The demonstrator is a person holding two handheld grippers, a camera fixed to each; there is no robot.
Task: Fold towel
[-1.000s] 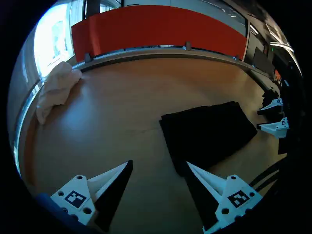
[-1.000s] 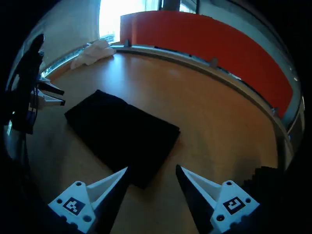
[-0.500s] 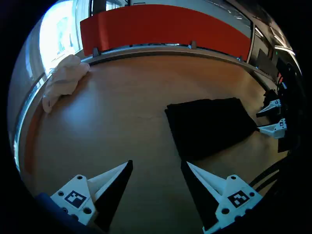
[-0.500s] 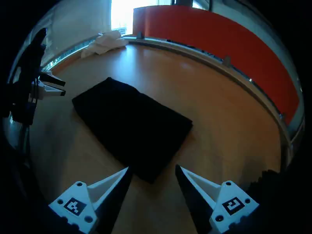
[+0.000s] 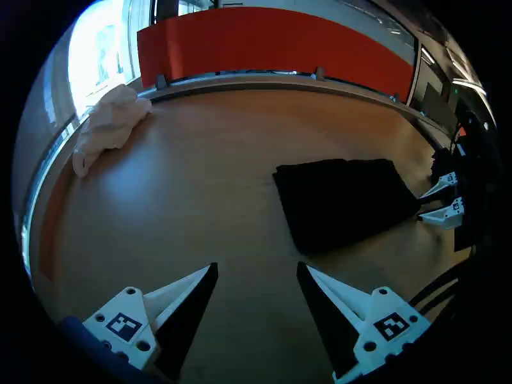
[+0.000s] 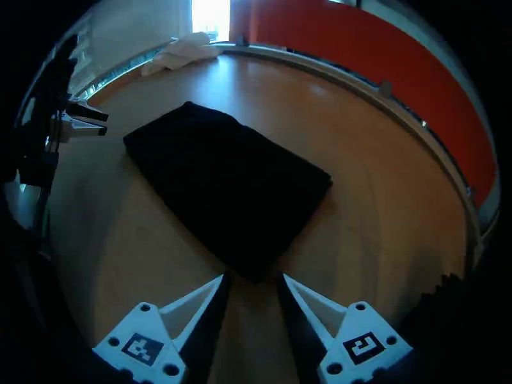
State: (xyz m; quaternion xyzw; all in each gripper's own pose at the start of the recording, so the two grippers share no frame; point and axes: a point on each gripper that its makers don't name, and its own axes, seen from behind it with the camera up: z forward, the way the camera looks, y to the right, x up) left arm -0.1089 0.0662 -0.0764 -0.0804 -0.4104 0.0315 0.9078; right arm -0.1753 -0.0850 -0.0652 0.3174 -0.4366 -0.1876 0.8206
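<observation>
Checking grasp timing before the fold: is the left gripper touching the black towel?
Apart. In the right gripper view, a strip of bare wooden table shows between the left gripper and the nearest corner of the black towel.

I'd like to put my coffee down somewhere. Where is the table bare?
The widest bare table lies between the pale cloth and the black towel, up to the red screen. The strip before the left gripper is free too. Crowded: the towel's corner at the right gripper.
</observation>
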